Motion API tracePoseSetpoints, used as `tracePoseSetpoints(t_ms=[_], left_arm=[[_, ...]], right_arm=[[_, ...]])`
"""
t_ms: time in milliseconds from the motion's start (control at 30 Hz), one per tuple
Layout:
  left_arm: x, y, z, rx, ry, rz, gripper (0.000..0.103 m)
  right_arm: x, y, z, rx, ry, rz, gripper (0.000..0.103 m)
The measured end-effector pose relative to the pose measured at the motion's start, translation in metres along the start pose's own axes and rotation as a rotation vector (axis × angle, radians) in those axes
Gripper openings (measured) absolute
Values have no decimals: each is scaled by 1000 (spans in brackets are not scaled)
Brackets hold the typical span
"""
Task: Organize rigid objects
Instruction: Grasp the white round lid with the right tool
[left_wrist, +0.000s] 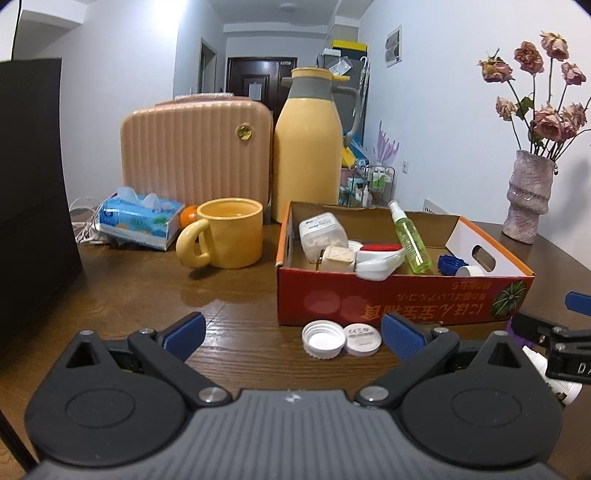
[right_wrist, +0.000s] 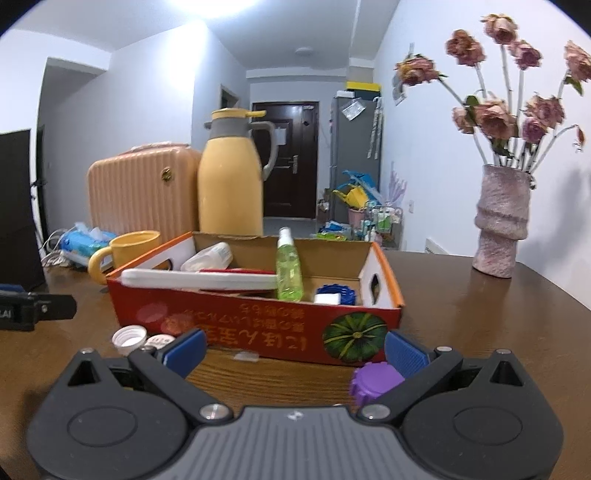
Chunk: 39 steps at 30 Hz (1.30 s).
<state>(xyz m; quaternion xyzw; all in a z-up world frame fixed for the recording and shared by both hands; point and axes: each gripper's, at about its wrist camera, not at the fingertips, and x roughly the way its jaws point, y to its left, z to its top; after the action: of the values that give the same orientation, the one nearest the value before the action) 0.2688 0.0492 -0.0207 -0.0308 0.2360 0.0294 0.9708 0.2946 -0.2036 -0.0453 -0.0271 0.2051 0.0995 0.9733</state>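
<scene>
Both the left tongs (left_wrist: 293, 338) and right tongs (right_wrist: 294, 349) are spread and empty before the box (left_wrist: 388, 295), since two caps (left_wrist: 321, 338) remain outside it.

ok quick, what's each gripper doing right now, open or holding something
Left gripper: open, holding nothing.
Right gripper: open, holding nothing; the purple cap lies by its right finger.

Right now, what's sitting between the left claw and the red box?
Two white caps: an open ridged cap and a flat round lid, side by side on the table before the red box, shown in the left wrist view.
</scene>
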Motion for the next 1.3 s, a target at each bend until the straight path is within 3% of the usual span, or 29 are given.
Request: tracePoseSetpoints(t_ms=[433, 567, 1000, 1300], left_arm=[[15, 35, 1, -21, 65, 49, 103], [16, 44, 1, -24, 69, 54, 103], [21, 56, 1, -23, 82, 54, 103], [22, 56, 0, -34, 86, 58, 103]], right_arm=[[49, 71, 7, -140, 148, 82, 92], [67, 84, 7, -141, 191, 101, 85], [104, 111, 5, -139, 284, 125, 75], [118, 114, 6, -75, 293, 132, 64]])
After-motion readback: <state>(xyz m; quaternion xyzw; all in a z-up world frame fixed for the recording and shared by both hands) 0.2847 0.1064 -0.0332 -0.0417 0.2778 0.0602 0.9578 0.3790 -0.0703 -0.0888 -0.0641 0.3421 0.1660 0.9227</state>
